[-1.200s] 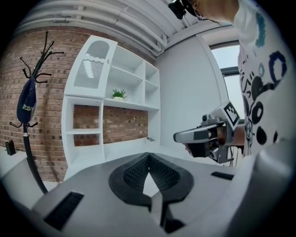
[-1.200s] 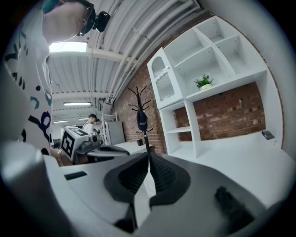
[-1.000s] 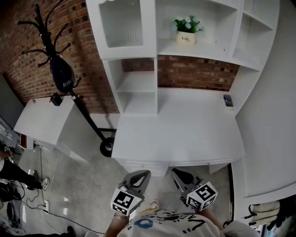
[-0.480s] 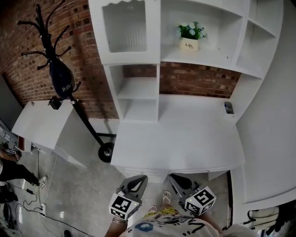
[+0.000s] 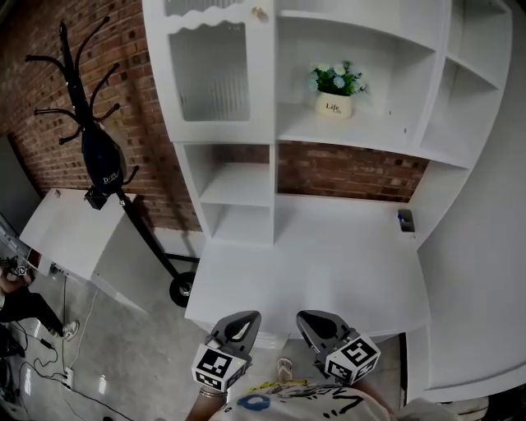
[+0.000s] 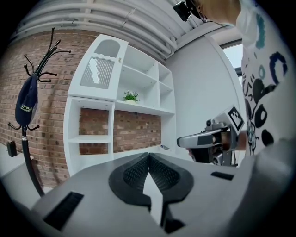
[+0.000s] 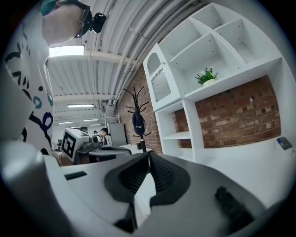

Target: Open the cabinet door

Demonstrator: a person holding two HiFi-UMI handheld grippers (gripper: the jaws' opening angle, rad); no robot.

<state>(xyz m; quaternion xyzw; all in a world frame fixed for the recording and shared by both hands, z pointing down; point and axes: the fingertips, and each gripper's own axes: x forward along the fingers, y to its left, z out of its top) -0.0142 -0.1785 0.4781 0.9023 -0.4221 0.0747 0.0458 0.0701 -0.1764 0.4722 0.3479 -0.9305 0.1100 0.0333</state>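
the person stands in front of a white desk (image 5: 312,271) with tall white shelves (image 5: 362,138) on it. the cabinet door (image 5: 209,74) is up high on the left side of the shelves. it has a see-through pane and a small knob (image 5: 259,14), and it is closed. the left gripper (image 5: 245,317) and the right gripper (image 5: 307,317) are low down, side by side, at the near edge of the desk, well apart from the door. both have their jaws pressed together with nothing in them. a little plant pot (image 5: 334,105) sits on a shelf.
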